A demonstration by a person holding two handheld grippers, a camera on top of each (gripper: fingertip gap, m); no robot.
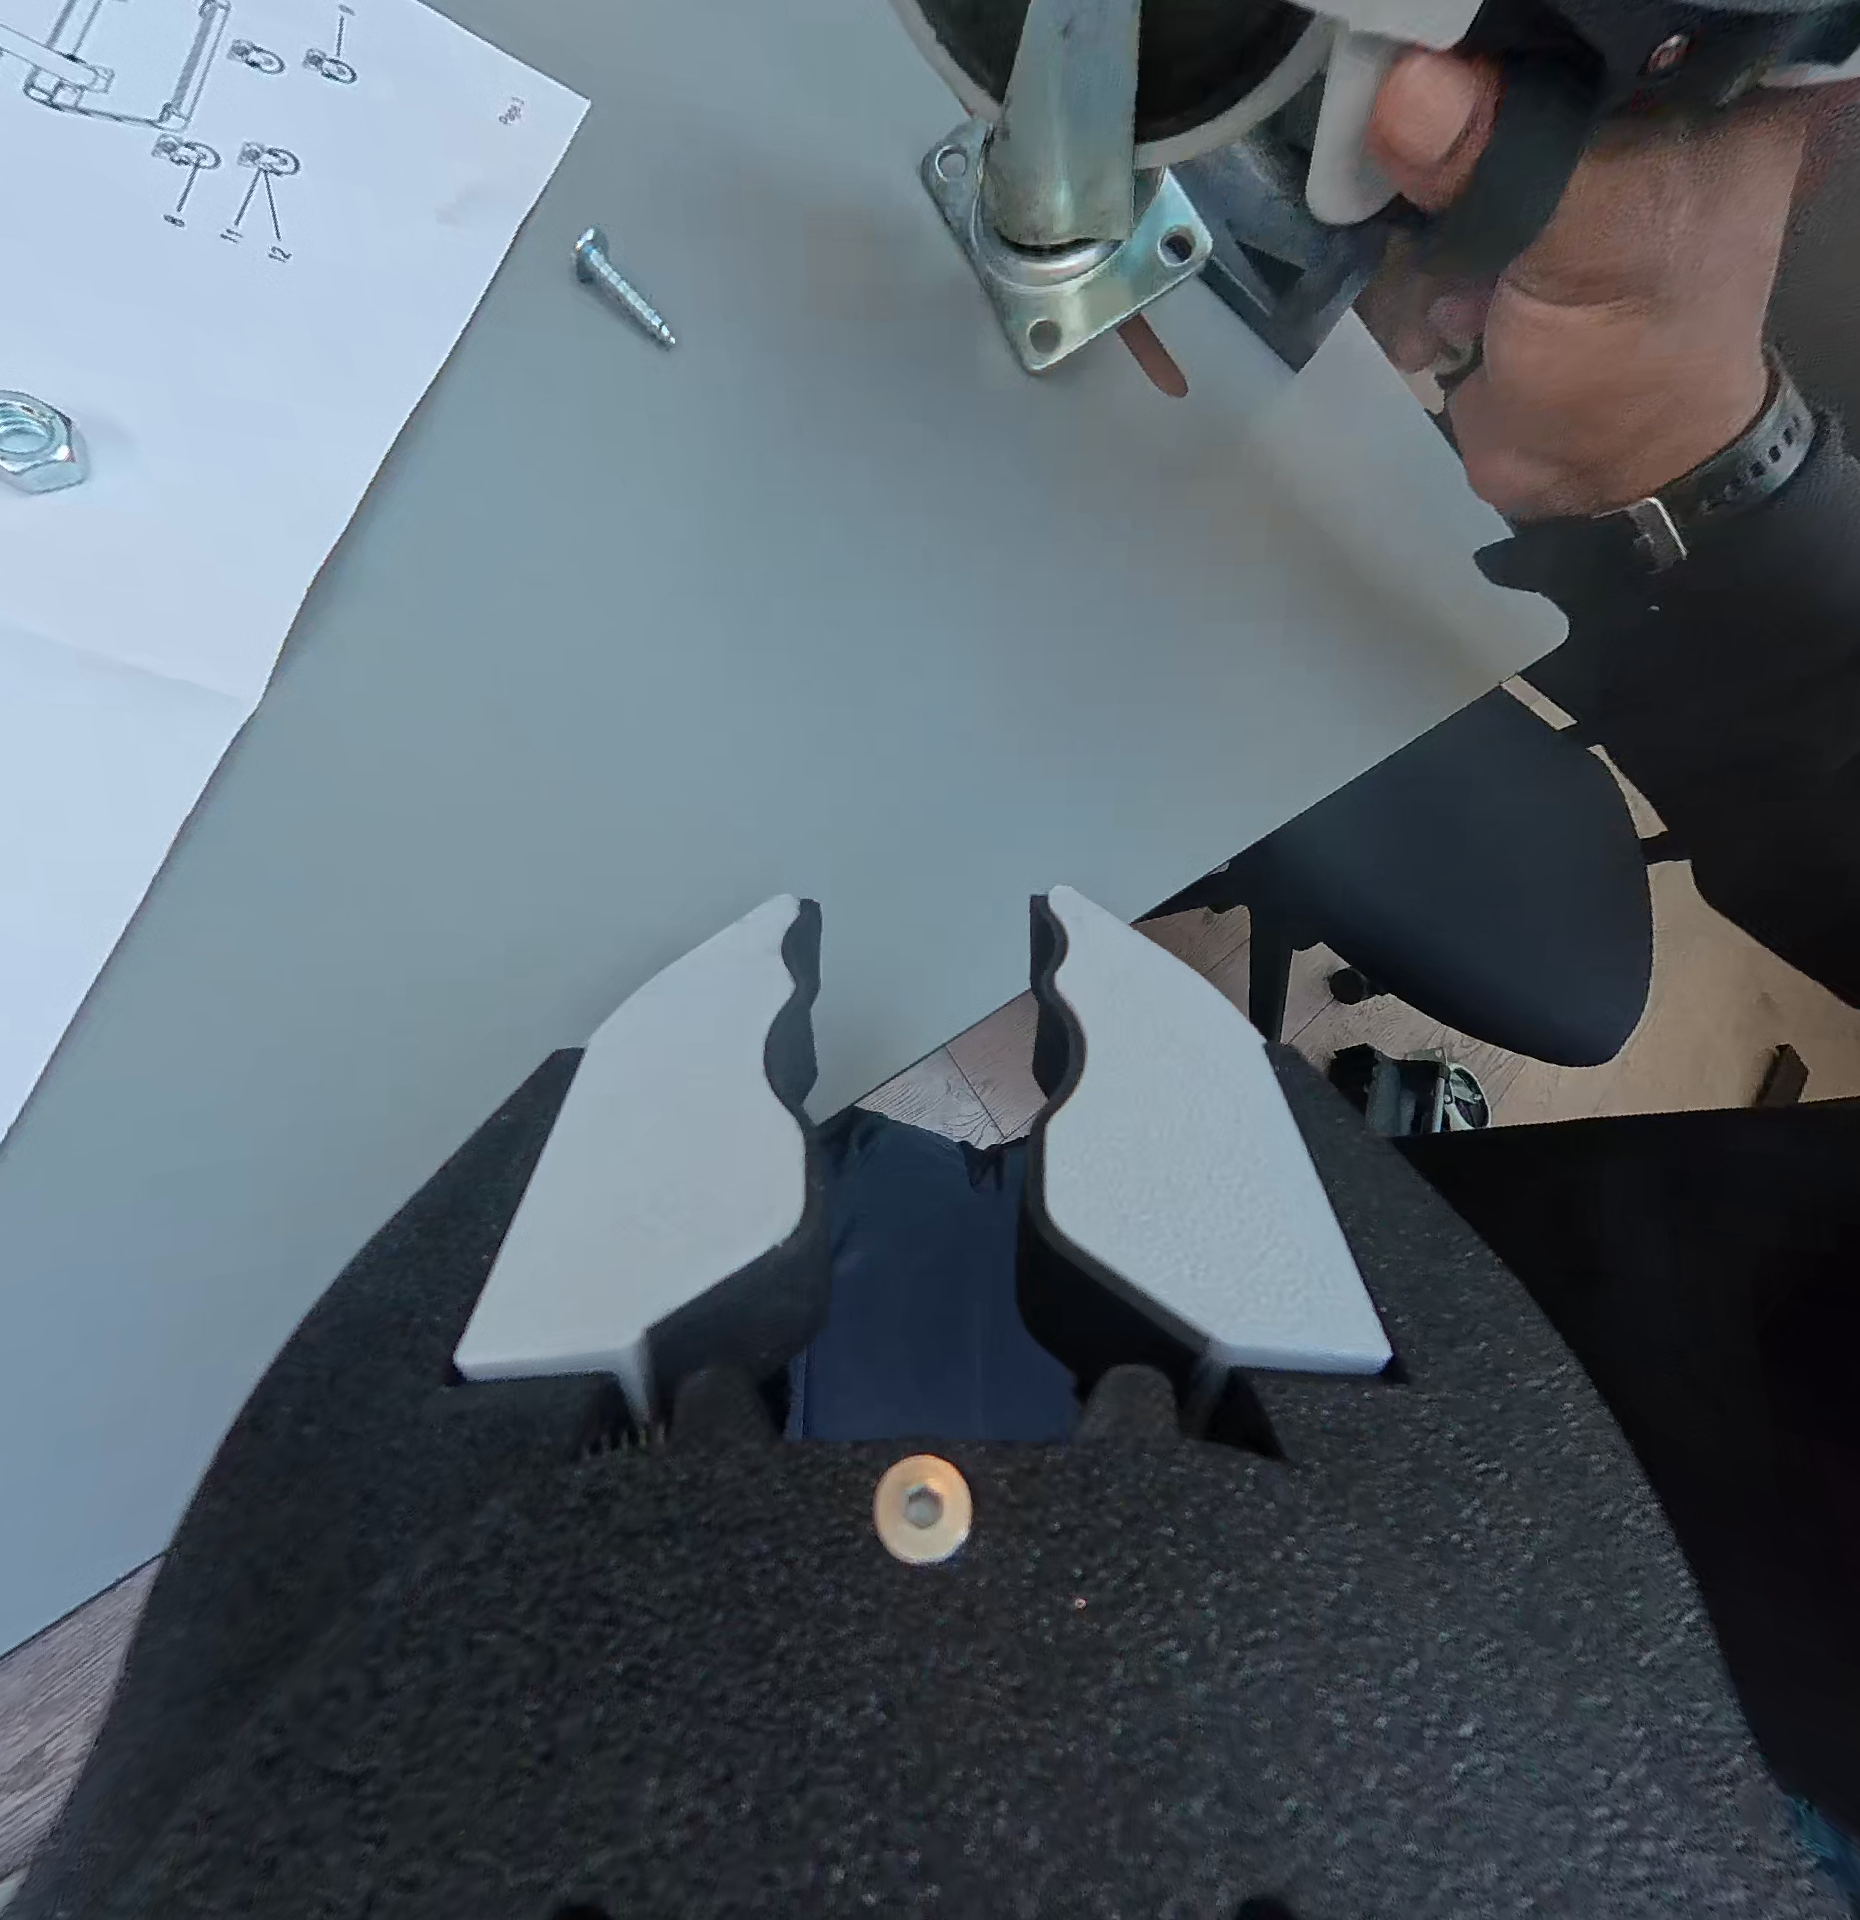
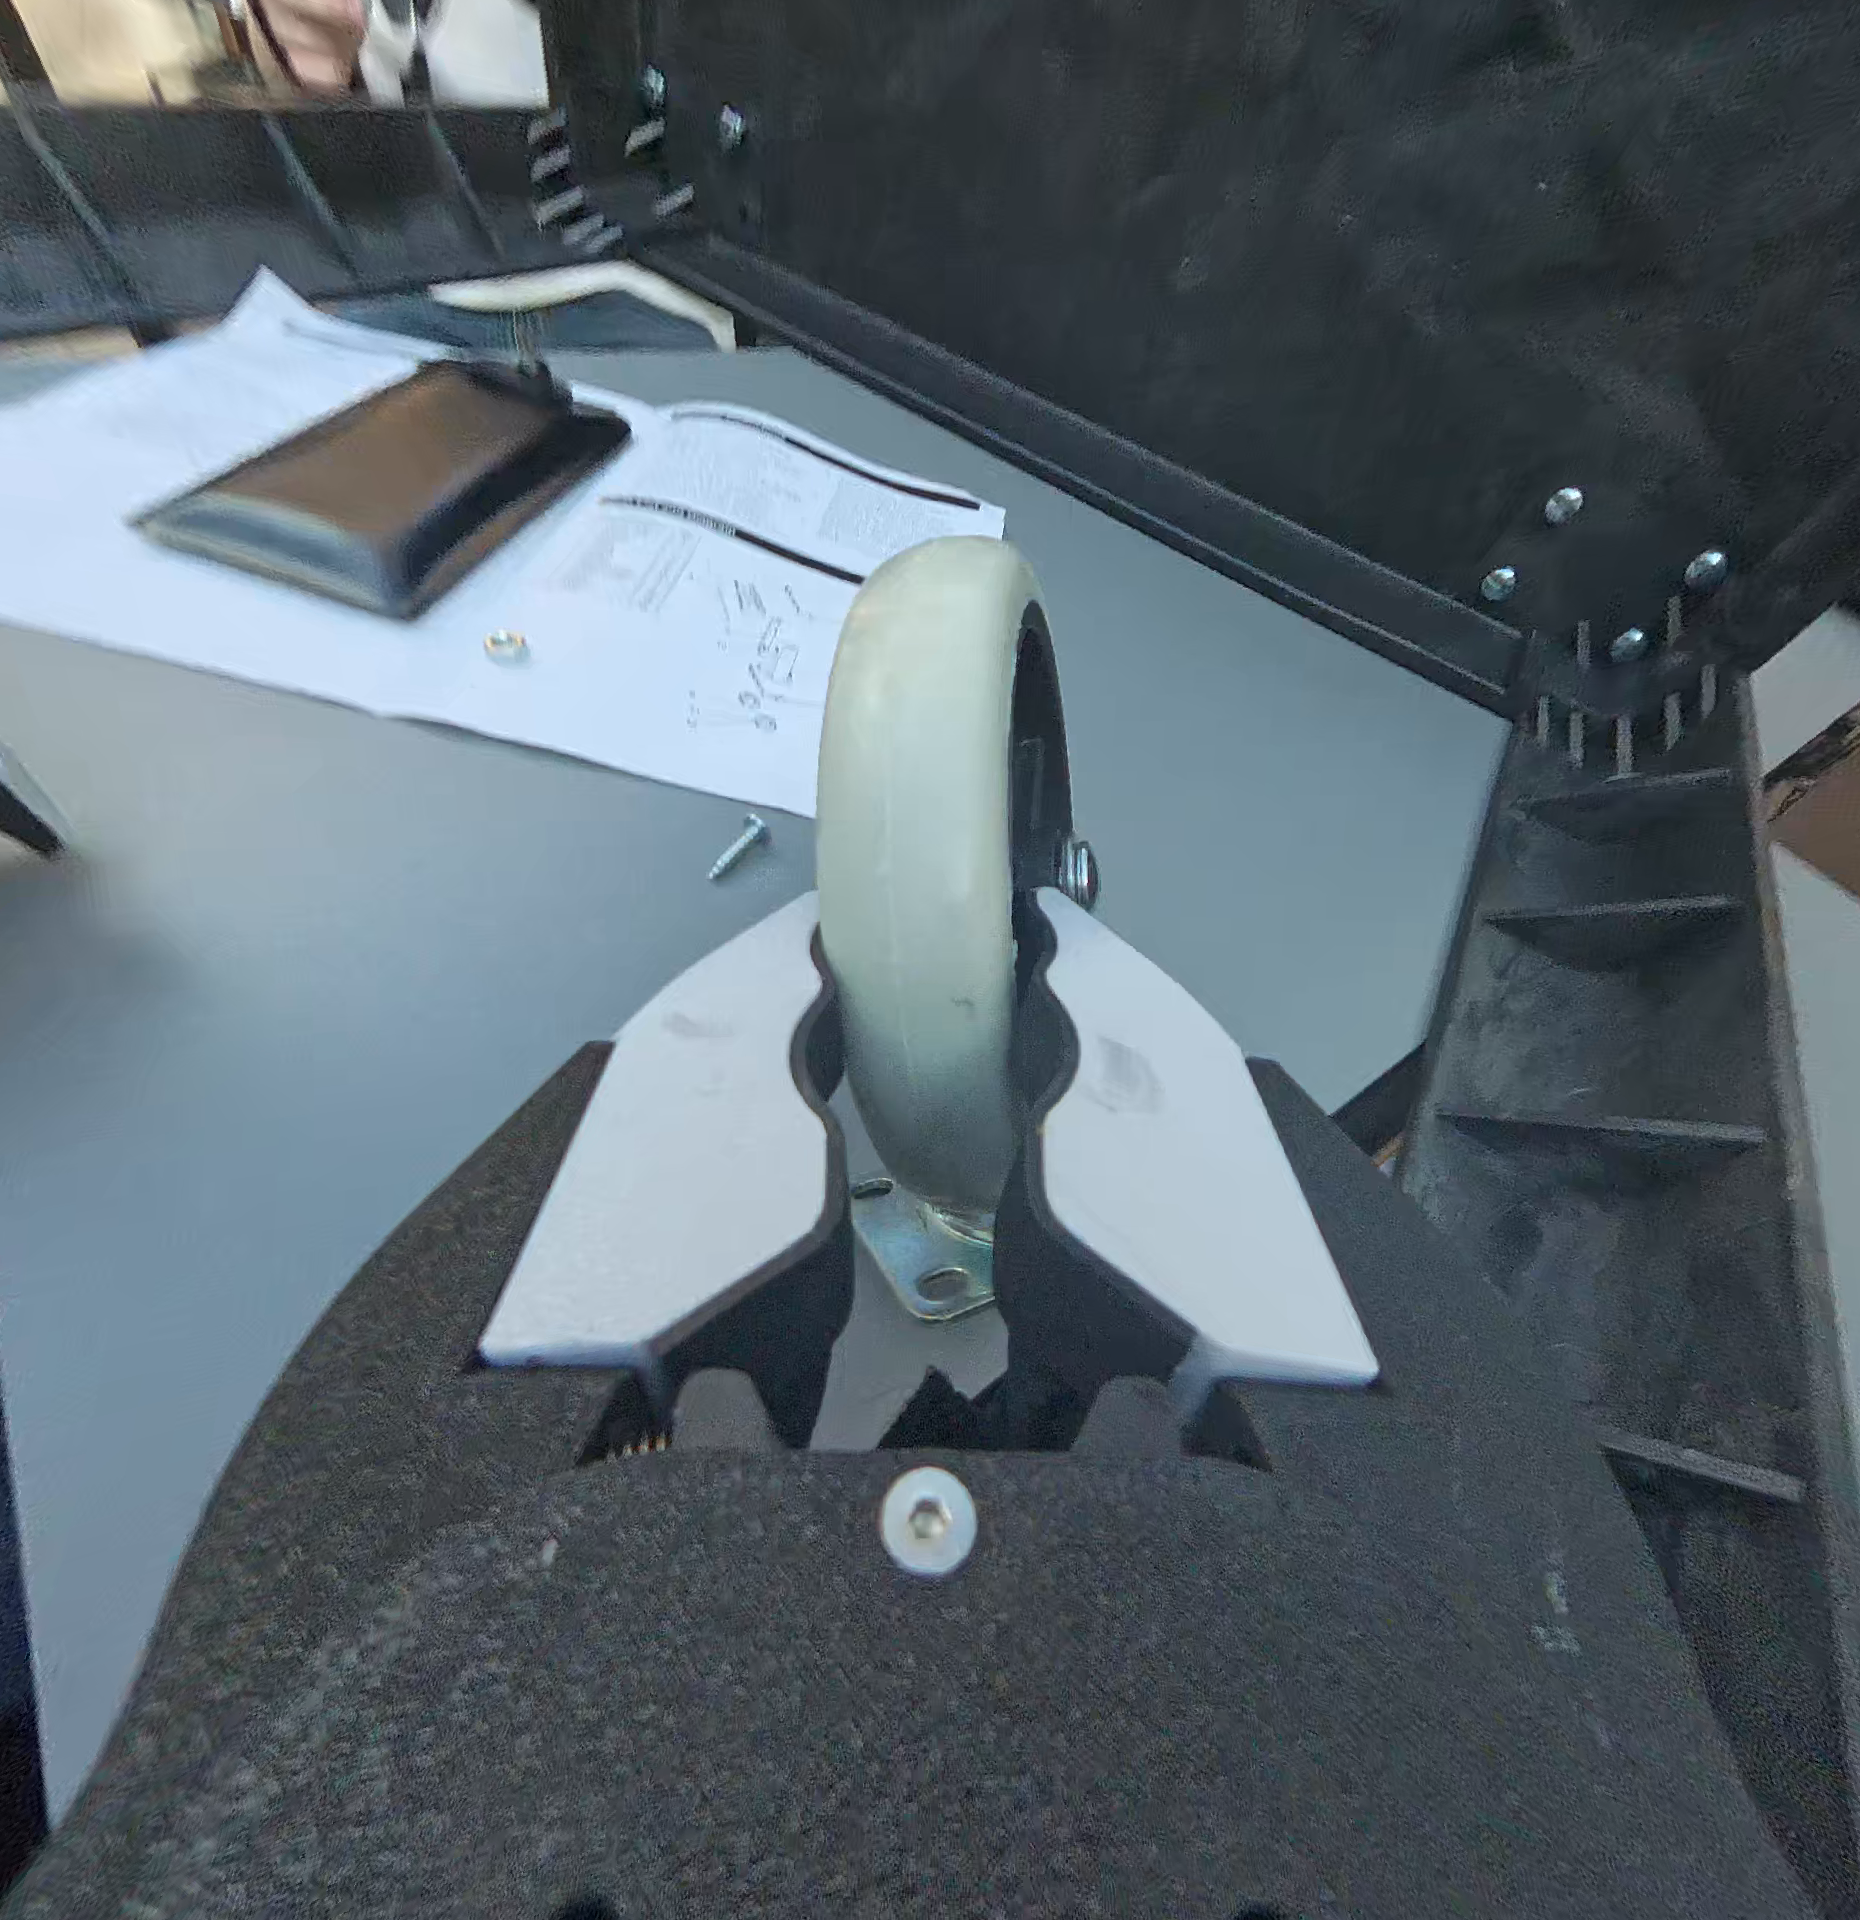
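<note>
Right wrist view: we are clamping our right claw [image 2: 931,935] onto the pale grey caster wheel [image 2: 921,831], steadying it upright on the grey tabletop [image 2: 282,987]; our left claw [image 1: 924,914] is hovering half-open, holding nothing.

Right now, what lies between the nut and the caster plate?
In the left wrist view, a screw on bare table, between nut and caster plate.

Right gripper [image 2: 926,925] clamped on pale caster wheel [image 2: 921,831], screw [image 2: 739,847] beside, grey table [image 2: 282,987]

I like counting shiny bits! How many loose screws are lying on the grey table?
1. The screw lies on the table between the paper sheet and the caster wheel. Others may be hidden.
</note>
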